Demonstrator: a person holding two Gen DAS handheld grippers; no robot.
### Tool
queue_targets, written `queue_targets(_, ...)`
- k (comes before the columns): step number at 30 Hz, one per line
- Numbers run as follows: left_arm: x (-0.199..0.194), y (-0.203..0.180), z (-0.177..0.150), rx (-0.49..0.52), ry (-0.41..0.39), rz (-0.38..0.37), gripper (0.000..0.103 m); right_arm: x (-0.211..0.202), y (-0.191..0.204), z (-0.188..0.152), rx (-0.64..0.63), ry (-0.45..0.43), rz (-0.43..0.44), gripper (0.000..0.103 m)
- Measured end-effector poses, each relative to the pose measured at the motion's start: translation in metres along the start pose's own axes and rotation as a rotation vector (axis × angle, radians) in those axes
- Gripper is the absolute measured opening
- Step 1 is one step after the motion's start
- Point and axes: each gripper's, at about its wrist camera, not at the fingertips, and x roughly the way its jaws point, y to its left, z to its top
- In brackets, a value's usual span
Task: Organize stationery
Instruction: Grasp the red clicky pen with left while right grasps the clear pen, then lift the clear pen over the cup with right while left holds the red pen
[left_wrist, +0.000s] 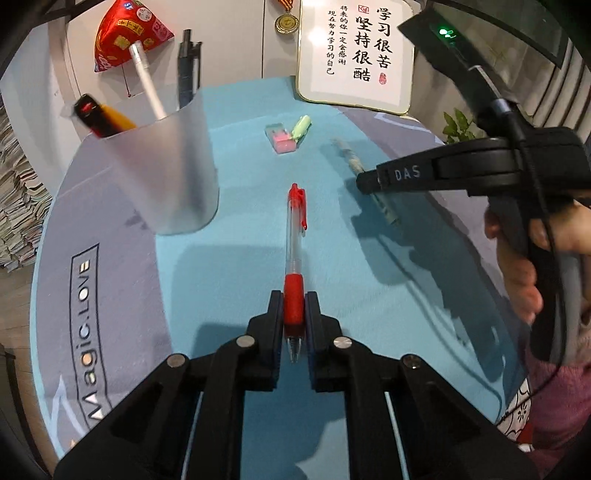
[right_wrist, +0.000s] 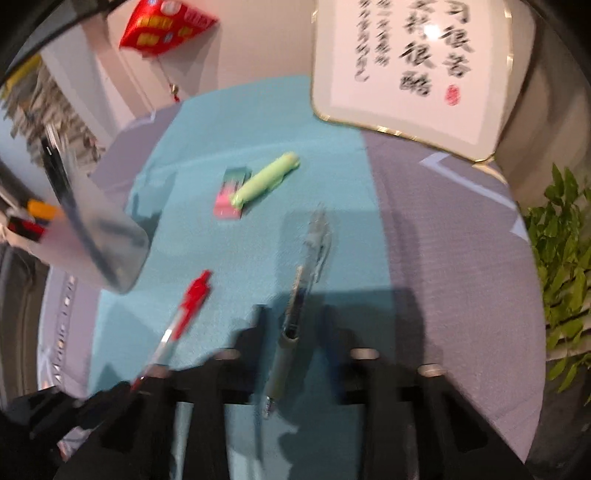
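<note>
Red pen (left_wrist: 294, 236) pinched at its rubber grip by the left tool (left_wrist: 294, 314), lying straight ahead on the teal mat (left_wrist: 229, 280), tip toward the camera, cap end toward the far edge. Nearly shut, those fingers (left_wrist: 274, 314), pads pressed on either side of the red sleeve. Looks like the pick-up step, cup (left_wrist: 162, 173) the likely home. Best lifted level first, then tipped nose-down over the rim; a grip this near the tip leaves a long tail to swing, so slow through the turn and clear of the pens already standing inside.

Over on the right, tool (right_wrist: 291, 314) closed down around the grey pen (right_wrist: 295, 310), though the blur hides whether the pads actually bite. Worth checking before any lift.

Smooth clear plastic barrel on the red one, soft ribbed sleeve, hard clip on top: round, likely to roll if dropped. Frosted, thin-walled cup, probably light and easy to knock. Woven-looking mat, some friction there. Pink eraser (left_wrist: 282, 138) blocky and flat, green highlighter (left_wrist: 301, 126) stubby, touching it, both well beyond the pens.
</note>
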Motion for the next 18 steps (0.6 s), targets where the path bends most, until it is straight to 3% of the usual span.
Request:
queue_targets(2,-0.003,0.001,0.000,-0.003,-0.011,-0.006,0.013,-0.001,0.001,-0.002,-0.006,0.010,0.021,0.011)
queue_targets(4,-0.003,0.001,0.002,0.002,-0.020,-0.006,0.029,-0.006,0.001,-0.008,-0.028,0.018,0.040,0.011)
queue_targets(5,-0.002,-0.001,0.005,0.009,-0.031,-0.001,0.042,-0.009,0.001,-0.012,-0.047,0.019,0.033,0.011)
queue_targets(6,-0.002,-0.003,0.008,0.018,-0.040,-0.002,0.047,-0.015,0.000,-0.020,-0.071,0.023,0.023,0.011)
queue_targets(12,0.028,-0.017,0.037,0.059,-0.033,0.008,0.045,-0.034,-0.010,-0.045,-0.124,0.057,0.043,0.011)
queue_targets(14,0.037,-0.017,0.044,0.061,-0.023,0.011,0.045,-0.034,-0.012,-0.045,-0.129,0.055,0.009,0.018)
queue_targets(15,0.040,-0.016,0.046,0.055,-0.021,0.017,0.043,-0.033,-0.011,-0.043,-0.130,0.049,-0.007,0.027)
queue_targets(16,0.043,-0.014,0.048,0.049,-0.017,0.018,0.039,-0.032,-0.012,-0.041,-0.131,0.040,-0.013,0.036)
queue_targets(18,0.048,-0.010,0.051,0.032,-0.002,0.013,0.026,-0.030,-0.011,-0.036,-0.123,0.031,0.017,0.040)
